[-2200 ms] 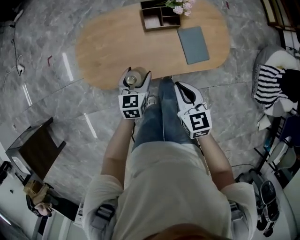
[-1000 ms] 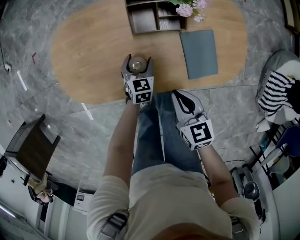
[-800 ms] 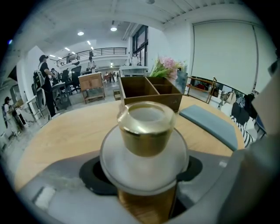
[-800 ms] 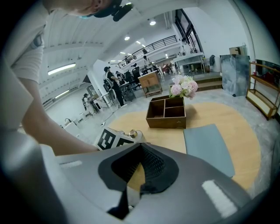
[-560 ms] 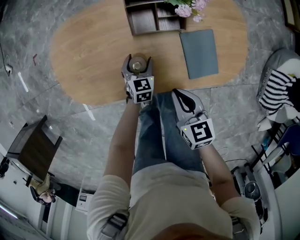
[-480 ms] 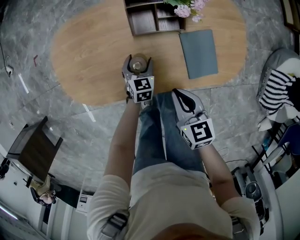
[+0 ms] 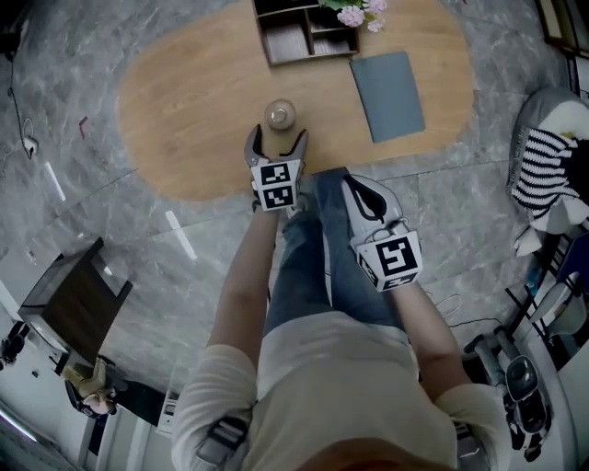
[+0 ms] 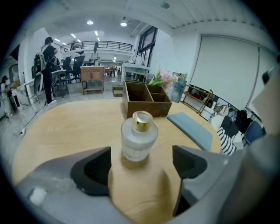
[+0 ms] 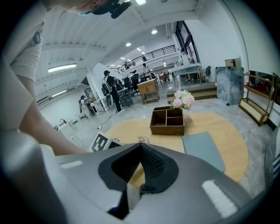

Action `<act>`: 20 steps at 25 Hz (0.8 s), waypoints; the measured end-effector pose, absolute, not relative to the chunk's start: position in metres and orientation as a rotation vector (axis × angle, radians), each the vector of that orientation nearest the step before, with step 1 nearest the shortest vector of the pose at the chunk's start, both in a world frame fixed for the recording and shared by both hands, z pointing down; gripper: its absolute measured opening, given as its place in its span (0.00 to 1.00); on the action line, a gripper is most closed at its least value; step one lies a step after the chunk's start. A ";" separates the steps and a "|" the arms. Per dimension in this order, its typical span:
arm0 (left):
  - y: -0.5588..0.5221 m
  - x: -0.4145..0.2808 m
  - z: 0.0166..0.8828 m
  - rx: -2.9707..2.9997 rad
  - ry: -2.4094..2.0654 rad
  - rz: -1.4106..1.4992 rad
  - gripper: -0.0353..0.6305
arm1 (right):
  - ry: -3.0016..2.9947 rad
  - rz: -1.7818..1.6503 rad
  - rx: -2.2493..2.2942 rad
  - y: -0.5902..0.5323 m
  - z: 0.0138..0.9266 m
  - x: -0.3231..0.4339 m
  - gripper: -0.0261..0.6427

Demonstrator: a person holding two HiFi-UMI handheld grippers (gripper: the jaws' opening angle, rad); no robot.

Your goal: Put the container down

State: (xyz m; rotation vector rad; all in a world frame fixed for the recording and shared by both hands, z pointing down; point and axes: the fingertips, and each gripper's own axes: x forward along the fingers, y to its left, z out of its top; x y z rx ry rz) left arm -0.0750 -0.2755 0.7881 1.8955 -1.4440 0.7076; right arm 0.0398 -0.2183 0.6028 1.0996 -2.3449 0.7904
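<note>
The container, a frosted glass bottle [image 7: 280, 114] with a gold cap, stands upright on the oval wooden table [image 7: 184, 101]. In the left gripper view the bottle [image 8: 139, 138] is free, just ahead of the fingertips, with a gap on each side. My left gripper [image 7: 276, 143] is open; its jaws have just been opening and no pad touches the bottle. My right gripper [image 7: 357, 187] hangs shut and empty over the person's lap, short of the table's near edge. In the right gripper view its jaws [image 9: 141, 168] meet, and the bottle [image 9: 141, 140] shows small beyond them.
A wooden compartment box [image 7: 306, 32] with pink flowers [image 7: 354, 13] sits at the table's far side. A grey-blue pad [image 7: 387, 83] lies right of the bottle. Grey marble floor surrounds the table. A striped cloth [image 7: 543, 170] lies on a seat at right.
The left gripper's jaws have spread and let go of the bottle, and the gripper has drawn back toward the table's near edge. The bottle stays standing. The right gripper rose slightly.
</note>
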 end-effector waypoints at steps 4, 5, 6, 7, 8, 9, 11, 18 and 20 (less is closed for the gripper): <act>-0.245 -0.070 0.754 1.911 -1.388 0.684 0.71 | -2.354 0.777 1.136 -0.198 0.586 0.036 0.04; -0.238 -0.069 0.746 1.921 -1.375 0.673 0.71 | -2.355 0.778 1.147 -0.194 0.582 0.035 0.04; -0.230 -0.068 0.736 1.929 -1.369 0.656 0.68 | -2.358 0.782 1.159 -0.189 0.577 0.033 0.04; -0.223 -0.069 0.726 1.935 -1.371 0.635 0.62 | -2.361 0.786 1.173 -0.184 0.571 0.031 0.04; -0.216 -0.070 0.715 1.938 -1.377 0.615 0.56 | -2.366 0.787 1.187 -0.178 0.565 0.029 0.04; -0.209 -0.071 0.704 1.939 -1.380 0.595 0.51 | -2.373 0.784 1.200 -0.173 0.559 0.026 0.04; -0.196 -0.072 0.685 1.940 -1.381 0.562 0.46 | -2.388 0.772 1.215 -0.163 0.548 0.020 0.04; -0.164 -0.083 0.620 1.967 -1.424 0.507 0.21 | -2.428 0.734 1.251 -0.132 0.512 0.007 0.04; -0.155 -0.088 0.602 1.969 -1.446 0.497 0.13 | -2.430 0.716 1.275 -0.126 0.501 0.007 0.04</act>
